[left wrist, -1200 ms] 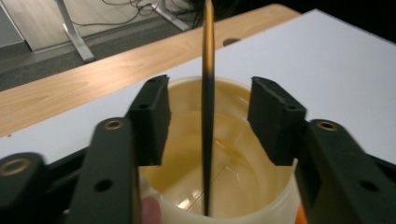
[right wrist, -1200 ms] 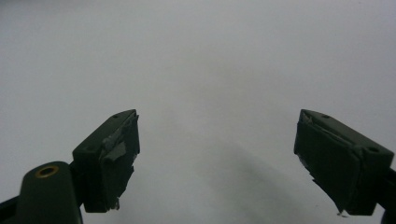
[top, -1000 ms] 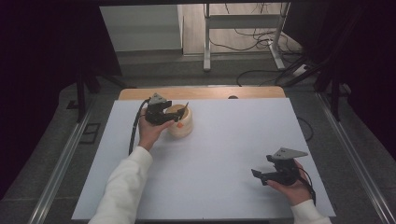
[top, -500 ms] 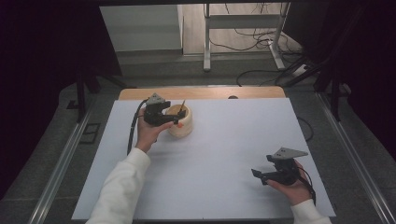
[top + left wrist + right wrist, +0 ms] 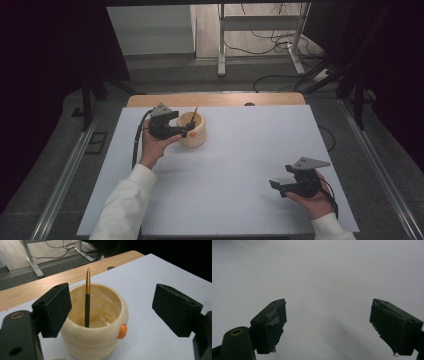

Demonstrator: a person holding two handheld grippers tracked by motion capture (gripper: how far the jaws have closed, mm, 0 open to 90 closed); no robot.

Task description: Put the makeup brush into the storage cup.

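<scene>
The right gripper [image 5: 278,186] sits nearest, held low over the front right part of the white table [image 5: 250,165], its jaws spread wide with nothing between them; in the right gripper view they frame bare white surface. Well apart from it, farther back and to the left, the left gripper [image 5: 189,131] is held right at the cream pot [image 5: 194,131], its jaws also wide apart and gripping nothing. In the left gripper view the pot [image 5: 96,325] stands upright just ahead of the jaws, one pad close beside its rim and the other well clear, with a small orange knob [image 5: 122,330] on its side. A dark pen with a gold tip [image 5: 87,298] leans inside the pot, point up. Beyond the pot the table's wooden edge [image 5: 215,99] runs across, then grey floor with cables [image 5: 280,75].
</scene>
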